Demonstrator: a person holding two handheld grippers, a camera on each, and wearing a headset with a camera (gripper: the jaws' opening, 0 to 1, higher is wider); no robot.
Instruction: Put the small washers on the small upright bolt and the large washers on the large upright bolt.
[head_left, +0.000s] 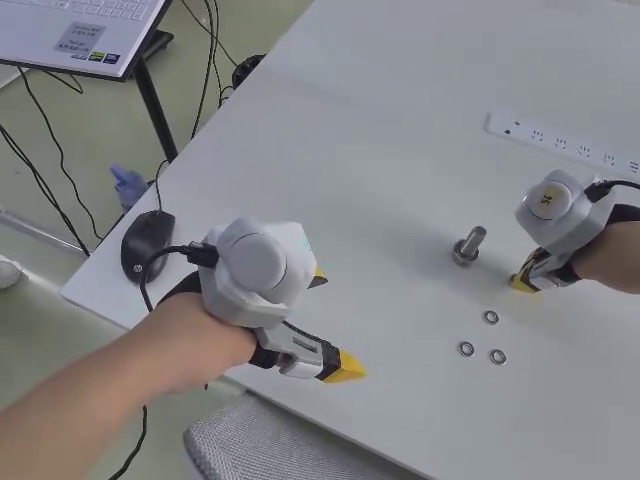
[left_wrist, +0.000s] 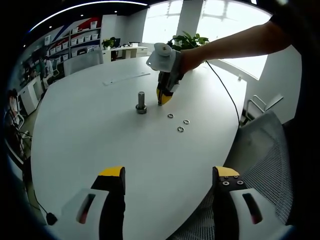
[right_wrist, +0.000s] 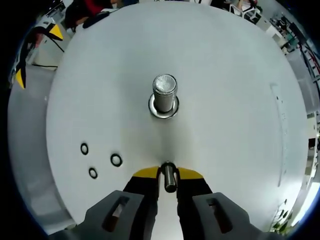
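Right gripper (right_wrist: 169, 173) is clamped on the small bolt (right_wrist: 170, 184), a stubby smooth steel pin, just beside the large bolt (right_wrist: 164, 92). The person should probably seat it dead vertical on its flat head before letting go, or it'll tip. Three thin shiny ring washers (right_wrist: 116, 160) lie near the large bolt. Left gripper (left_wrist: 169, 172) gapes empty, well away from it.

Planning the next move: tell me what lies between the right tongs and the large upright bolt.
Bare tabletop, seen in the right gripper view; the right tongs grip a small bolt; three washers lie aside.
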